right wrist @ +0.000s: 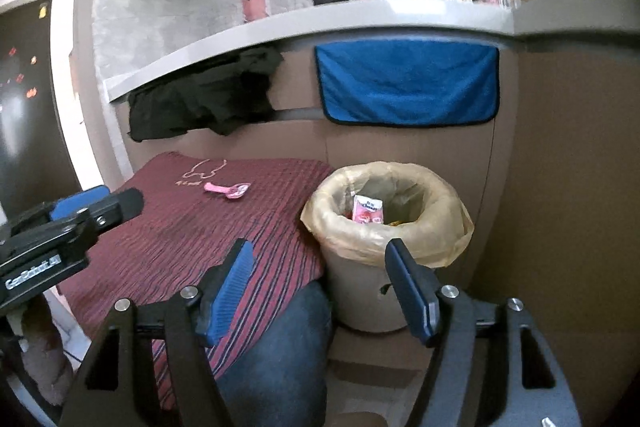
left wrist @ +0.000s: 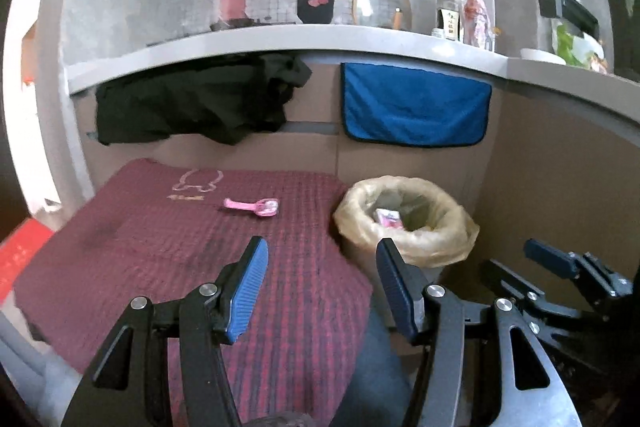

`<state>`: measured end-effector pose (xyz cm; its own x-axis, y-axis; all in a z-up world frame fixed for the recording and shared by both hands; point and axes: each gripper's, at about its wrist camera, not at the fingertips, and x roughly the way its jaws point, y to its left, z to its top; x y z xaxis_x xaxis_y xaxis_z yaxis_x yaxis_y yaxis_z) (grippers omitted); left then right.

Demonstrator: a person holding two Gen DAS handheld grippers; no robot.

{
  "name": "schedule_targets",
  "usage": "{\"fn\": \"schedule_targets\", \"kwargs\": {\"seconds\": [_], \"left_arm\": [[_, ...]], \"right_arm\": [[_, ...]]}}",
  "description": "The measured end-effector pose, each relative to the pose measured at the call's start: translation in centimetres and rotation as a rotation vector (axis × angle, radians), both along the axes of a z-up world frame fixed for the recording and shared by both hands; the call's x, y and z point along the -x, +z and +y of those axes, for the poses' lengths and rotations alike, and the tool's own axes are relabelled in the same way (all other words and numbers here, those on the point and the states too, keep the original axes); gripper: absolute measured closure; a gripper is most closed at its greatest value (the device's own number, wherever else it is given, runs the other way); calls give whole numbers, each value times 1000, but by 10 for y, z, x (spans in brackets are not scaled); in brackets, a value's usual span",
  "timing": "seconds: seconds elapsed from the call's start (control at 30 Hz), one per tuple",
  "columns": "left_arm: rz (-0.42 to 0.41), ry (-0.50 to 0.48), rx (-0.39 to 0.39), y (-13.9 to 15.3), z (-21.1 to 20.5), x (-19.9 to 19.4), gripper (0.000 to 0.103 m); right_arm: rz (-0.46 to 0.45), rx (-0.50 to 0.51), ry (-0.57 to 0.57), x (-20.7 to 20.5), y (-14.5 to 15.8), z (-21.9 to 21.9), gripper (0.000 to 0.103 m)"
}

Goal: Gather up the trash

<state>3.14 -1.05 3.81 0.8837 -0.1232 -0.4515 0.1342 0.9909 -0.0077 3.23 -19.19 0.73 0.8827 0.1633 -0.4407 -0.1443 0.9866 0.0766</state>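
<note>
A pink plastic item (left wrist: 253, 207) lies on the maroon striped cloth (left wrist: 160, 247); it also shows in the right wrist view (right wrist: 228, 190). A bin lined with a yellowish bag (left wrist: 406, 223) stands right of the cloth and holds a pink-and-white carton (left wrist: 387, 218). The bin (right wrist: 386, 223) and carton (right wrist: 367, 210) show in the right wrist view too. My left gripper (left wrist: 322, 287) is open and empty, above the cloth's near right part. My right gripper (right wrist: 320, 291) is open and empty, in front of the bin.
A grey counter ledge (left wrist: 280, 43) runs across the back with bottles (left wrist: 476, 15) on it. A black cloth (left wrist: 192, 99) and a blue towel (left wrist: 416, 107) hang below it. Brown cardboard walls (right wrist: 560, 187) close in the right side. A jeans-clad knee (right wrist: 280, 347) is below.
</note>
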Motion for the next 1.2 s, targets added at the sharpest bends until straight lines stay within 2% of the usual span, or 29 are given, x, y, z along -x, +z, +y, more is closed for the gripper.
{"fn": "schedule_targets", "kwargs": {"seconds": [0.07, 0.2, 0.5, 0.8, 1.2], "left_arm": [[-3, -5, -4, 0, 3, 13, 46], [-10, 46, -32, 0, 9, 30, 46], [-24, 77, -48, 3, 13, 46, 46], [-9, 118, -55, 4, 18, 45, 46], [3, 102, -45, 2, 19, 44, 46]], "right_arm": [[-33, 11, -1, 15, 2, 8, 37], [-73, 1, 6, 32, 6, 14, 36], [-89, -35, -1, 41, 13, 10, 35], [-88, -44, 11, 43, 11, 13, 34], [-72, -41, 20, 41, 11, 16, 34]]}}
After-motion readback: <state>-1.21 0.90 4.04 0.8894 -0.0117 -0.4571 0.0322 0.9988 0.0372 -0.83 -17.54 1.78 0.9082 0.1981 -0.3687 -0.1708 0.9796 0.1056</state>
